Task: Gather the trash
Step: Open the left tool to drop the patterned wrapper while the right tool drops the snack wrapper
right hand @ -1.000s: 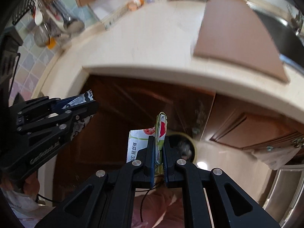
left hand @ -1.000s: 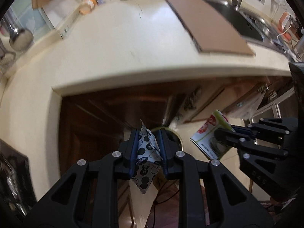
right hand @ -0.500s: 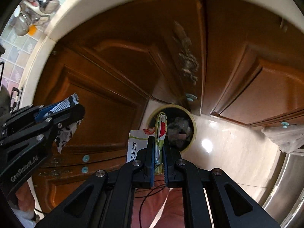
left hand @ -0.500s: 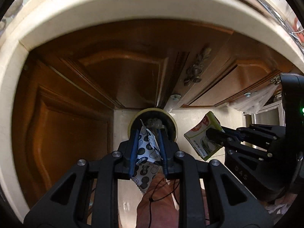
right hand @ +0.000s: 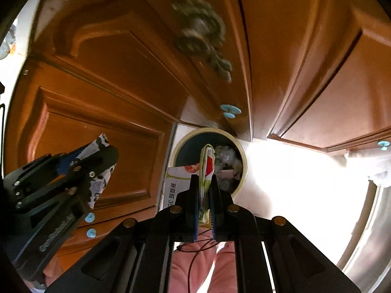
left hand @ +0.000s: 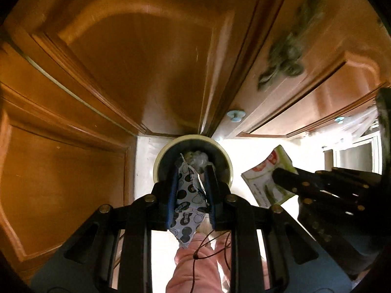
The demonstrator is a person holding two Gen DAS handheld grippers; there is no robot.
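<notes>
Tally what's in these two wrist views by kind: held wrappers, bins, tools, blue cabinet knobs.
Held wrappers: 2, spotted wrapper and green-white packet
Trash bin: 1
Tools: 2, left tool, right tool
Blue cabinet knobs: 5 in the right wrist view
Total: 10

Black-dotted white wrapper (left hand: 186,202), green-and-white packet (left hand: 268,178) with red, cream-rimmed dark bin (left hand: 156,163), amber-brown cabinet doors (left hand: 136,58).

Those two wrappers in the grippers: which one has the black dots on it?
The wrapper in the left gripper: white with black dots. The other packet, in the right gripper, is white and green with red, above the bin.
</notes>
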